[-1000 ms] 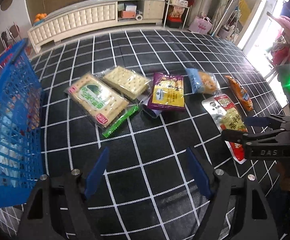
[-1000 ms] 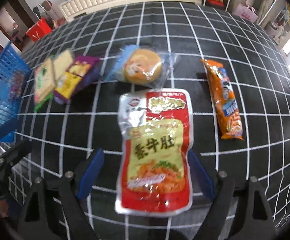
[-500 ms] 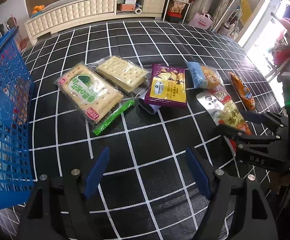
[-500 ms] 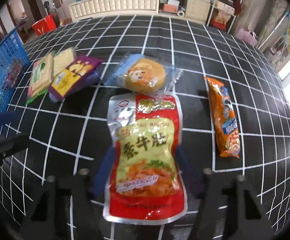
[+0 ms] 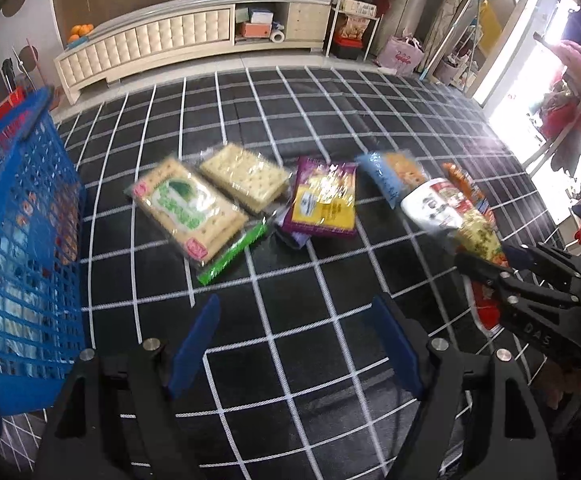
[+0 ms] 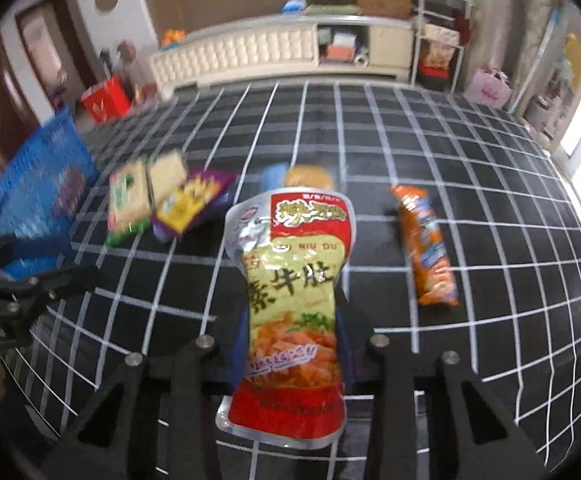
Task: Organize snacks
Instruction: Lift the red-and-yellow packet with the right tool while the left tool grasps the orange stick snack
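Observation:
My right gripper [image 6: 292, 344] is shut on a red and yellow snack pouch [image 6: 294, 300] and holds it lifted above the black grid cloth; it also shows in the left wrist view [image 5: 442, 208] at the right. My left gripper [image 5: 294, 344] is open and empty over the cloth. A blue basket [image 5: 18, 240] stands at the left. Two cracker packs [image 5: 186, 208] [image 5: 246, 178], a purple pack [image 5: 324, 200], a blue bun pack [image 5: 392, 174] and an orange stick pack [image 6: 426, 244] lie on the cloth.
A cream low cabinet [image 5: 194, 36] runs along the far wall. Shelves and bags [image 5: 354, 20] stand at the back right. A red box [image 6: 104, 98] sits beyond the basket. The cloth's [image 5: 290, 380] near part lies in front of my left gripper.
My right gripper has closed on the red and yellow pouch and lifted it off the cloth. My left gripper has stayed open and shifted only slightly.

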